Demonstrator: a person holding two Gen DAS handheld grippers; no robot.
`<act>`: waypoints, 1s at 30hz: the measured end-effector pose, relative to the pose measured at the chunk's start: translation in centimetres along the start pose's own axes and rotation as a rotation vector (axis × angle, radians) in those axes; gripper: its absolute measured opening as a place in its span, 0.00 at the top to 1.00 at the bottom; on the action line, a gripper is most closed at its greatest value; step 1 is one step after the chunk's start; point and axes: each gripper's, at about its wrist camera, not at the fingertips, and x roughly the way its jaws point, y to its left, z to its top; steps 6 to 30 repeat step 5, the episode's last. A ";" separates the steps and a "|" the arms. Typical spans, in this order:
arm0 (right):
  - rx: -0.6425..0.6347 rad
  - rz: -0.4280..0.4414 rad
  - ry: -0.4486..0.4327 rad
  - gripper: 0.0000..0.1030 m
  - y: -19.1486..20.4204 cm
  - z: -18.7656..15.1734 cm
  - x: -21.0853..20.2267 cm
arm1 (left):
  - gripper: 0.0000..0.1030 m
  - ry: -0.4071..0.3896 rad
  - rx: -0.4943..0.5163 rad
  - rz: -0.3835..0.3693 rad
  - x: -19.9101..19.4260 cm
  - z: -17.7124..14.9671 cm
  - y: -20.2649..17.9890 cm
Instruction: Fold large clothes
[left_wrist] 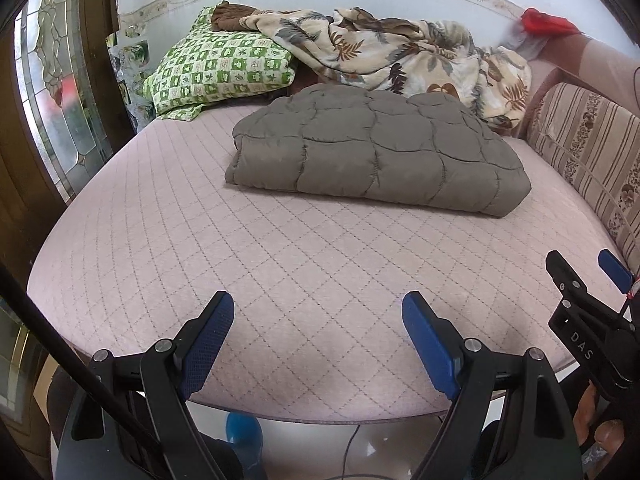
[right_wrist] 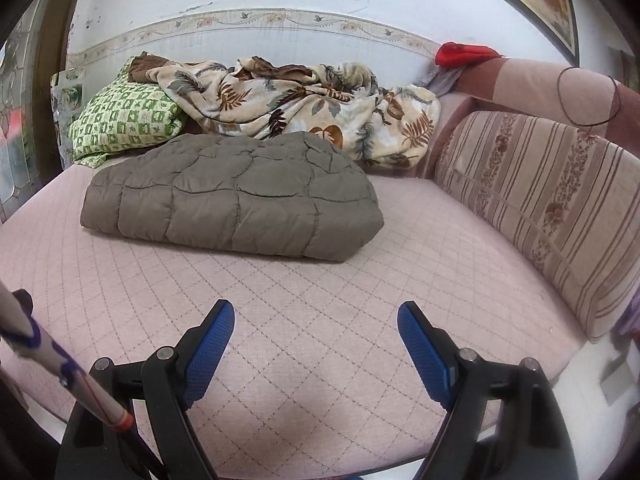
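A grey-brown quilted puffer garment [left_wrist: 376, 152] lies folded into a thick rectangle on the pink quilted bed [left_wrist: 200, 264]. It also shows in the right wrist view [right_wrist: 232, 204], left of centre. My left gripper [left_wrist: 318, 320] is open and empty, held over the bed's near edge, well short of the garment. My right gripper [right_wrist: 316, 328] is open and empty too, over the near part of the bed [right_wrist: 360, 320]. The right gripper also shows at the right edge of the left wrist view [left_wrist: 586, 270].
A green checked pillow [left_wrist: 216, 64] and a crumpled leaf-print blanket [left_wrist: 400, 48] lie behind the garment by the wall. A striped cushion [right_wrist: 552, 208] runs along the bed's right side. A red cloth [right_wrist: 464, 53] sits at the far right corner. A glass door [left_wrist: 52, 92] stands at left.
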 end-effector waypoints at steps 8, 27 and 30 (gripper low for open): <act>0.000 0.012 0.008 0.15 0.2 0.3 0.1 | 0.17 0.014 0.001 -0.002 0.4 0.0 0.0; 0.000 0.012 0.008 0.15 0.2 0.3 0.1 | 0.17 0.014 0.001 -0.002 0.4 0.0 0.0; 0.000 0.012 0.008 0.15 0.2 0.3 0.1 | 0.17 0.014 0.001 -0.002 0.4 0.0 0.0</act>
